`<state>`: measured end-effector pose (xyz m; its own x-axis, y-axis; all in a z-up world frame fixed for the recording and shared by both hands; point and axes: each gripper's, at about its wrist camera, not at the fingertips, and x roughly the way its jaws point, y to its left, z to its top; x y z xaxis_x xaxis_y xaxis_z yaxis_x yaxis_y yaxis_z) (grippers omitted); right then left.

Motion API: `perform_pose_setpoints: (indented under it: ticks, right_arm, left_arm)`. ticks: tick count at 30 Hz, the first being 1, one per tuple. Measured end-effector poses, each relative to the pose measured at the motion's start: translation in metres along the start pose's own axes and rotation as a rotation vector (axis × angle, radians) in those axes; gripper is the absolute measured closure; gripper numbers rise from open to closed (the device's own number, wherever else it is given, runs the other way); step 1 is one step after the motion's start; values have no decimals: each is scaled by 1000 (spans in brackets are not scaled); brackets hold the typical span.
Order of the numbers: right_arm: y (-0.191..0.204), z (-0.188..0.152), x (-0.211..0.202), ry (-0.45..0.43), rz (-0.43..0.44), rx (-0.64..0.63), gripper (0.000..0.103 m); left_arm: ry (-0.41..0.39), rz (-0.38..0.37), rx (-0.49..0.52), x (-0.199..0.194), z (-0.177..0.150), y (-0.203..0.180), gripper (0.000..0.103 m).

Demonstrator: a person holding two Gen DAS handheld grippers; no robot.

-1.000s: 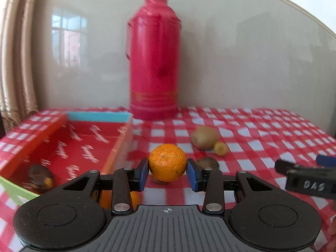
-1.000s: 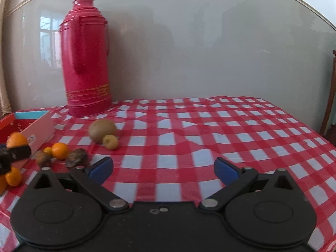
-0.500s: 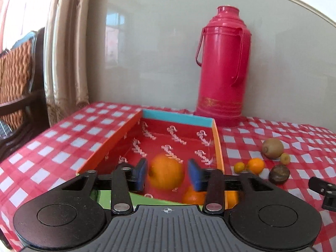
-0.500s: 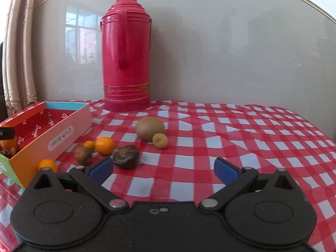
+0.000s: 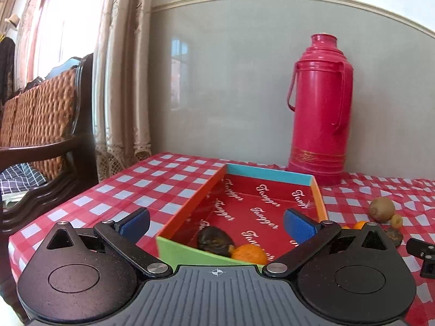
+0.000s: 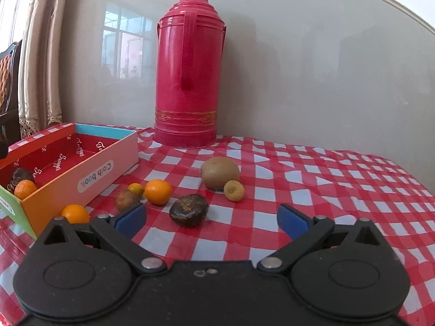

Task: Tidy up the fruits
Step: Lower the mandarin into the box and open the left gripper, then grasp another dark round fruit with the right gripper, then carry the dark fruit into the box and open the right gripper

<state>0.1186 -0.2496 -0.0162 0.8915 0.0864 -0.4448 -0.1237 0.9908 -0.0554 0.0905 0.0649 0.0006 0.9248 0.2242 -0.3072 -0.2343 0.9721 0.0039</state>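
Change since earlier frame: left gripper (image 5: 216, 221) no longer carries the round orange mandarin (image 5: 249, 254); it now lies in the open red cardboard box (image 5: 267, 173).
Left jaws: wide apart, empty, above the box's near end.
Right jaws: right gripper (image 6: 211, 218) spread open, empty, facing loose fruit.
Done: mandarin and a dark wrinkled fruit (image 5: 214, 240) boxed.
Left: brown kiwi (image 6: 220, 173), dark passion fruit (image 6: 188, 209), several small oranges on the red-checked worktop (image 6: 326, 190).
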Motion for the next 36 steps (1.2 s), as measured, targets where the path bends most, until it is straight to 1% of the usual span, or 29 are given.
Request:
perform_pose_setpoints:
  ticks: [4,6,10,12,14,16,17,19,22,25,28,31,34,36]
  right_arm:
    - [0,4,13,29,8,29,6]
    - [1,7,21,48,10,26,9]
    - [5,12,36,85,21,32,17]
    - [9,13,44,113,25,23,24]
    - [14,12,53,150,25,12,37]
    - [16,10,59,182,29,6,39]
    - [17,10,62,192,30,3,47]
    - [18,9,66,213,37,3,71]
    - [17,10,63,200,35,15,71]
    - [17,16,53,157,32,24,71]
    - [19,26,39,112,59,37,71]
    - [30,36,21,44,115,33,71]
    - [50,43,5,-17,187,10,71]
    - [66,46,1,-31,238,-15,71]
  left_arm:
    - [11,9,-11,1,-2,13,0]
    - [15,19,-23,1,-3,21,0]
    - [24,63,-67,3,-6,43,0]
    - [33,78,-83,4,-8,51,0]
    - [48,89,-90,7,-9,59,0]
    - [65,76,-107,9,-9,64,0]
    - [71,75,-113,9,-10,66,0]
    - [74,72,-113,9,-10,66,0]
    - [67,71,-113,8,-10,67,0]
    - [67,67,-115,7,-9,67,0]
    - [64,63,-115,5,-8,69,0]
    - [69,68,-113,2,-8,70,0]
    - [71,77,-120,0,-7,75,0]
    - [69,82,-118,-2,-7,79,0]
